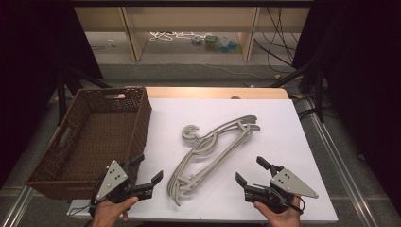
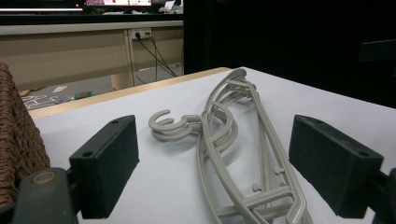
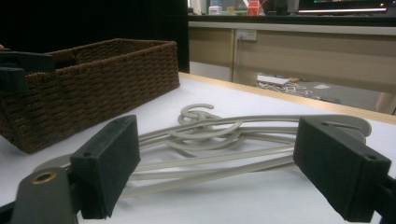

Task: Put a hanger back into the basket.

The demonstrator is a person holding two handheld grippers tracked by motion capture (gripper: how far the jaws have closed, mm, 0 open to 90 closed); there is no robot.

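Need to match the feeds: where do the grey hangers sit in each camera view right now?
High view: the hangers lie mid-table, running diagonally, right of the wicker basket.
Left gripper view: hangers centre, between the open jaws, basket at far left.
Right gripper view: hangers across the middle, basket upper left.
Shared landmark: the hooks, on the basket side.

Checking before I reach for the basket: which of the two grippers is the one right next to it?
The left gripper, held beside the wicker basket at its near right corner. The right gripper sits across the grey hangers.
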